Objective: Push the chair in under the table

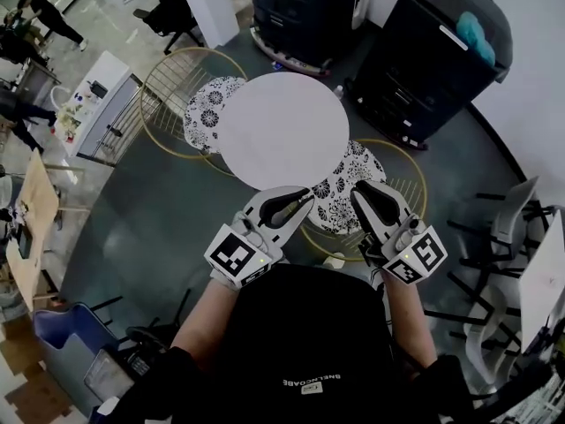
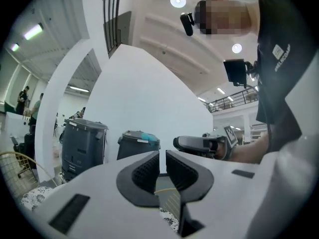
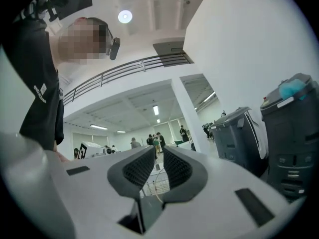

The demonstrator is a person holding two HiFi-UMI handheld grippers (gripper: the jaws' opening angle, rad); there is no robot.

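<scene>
Beneath the near right edge of the round white tabletop (image 1: 282, 140): one chair (image 1: 337, 197), gilt wire frame, floral cushion, seat partly tucked under. At the far left edge, a second matching chair (image 1: 207, 109) is set likewise. Left tool (image 1: 300, 198) and right tool (image 1: 360, 194) are held side by side before the person's chest, overlapping the near chair in the head view. Jaws of each are parted by a narrow slit, with nothing gripped.
</scene>
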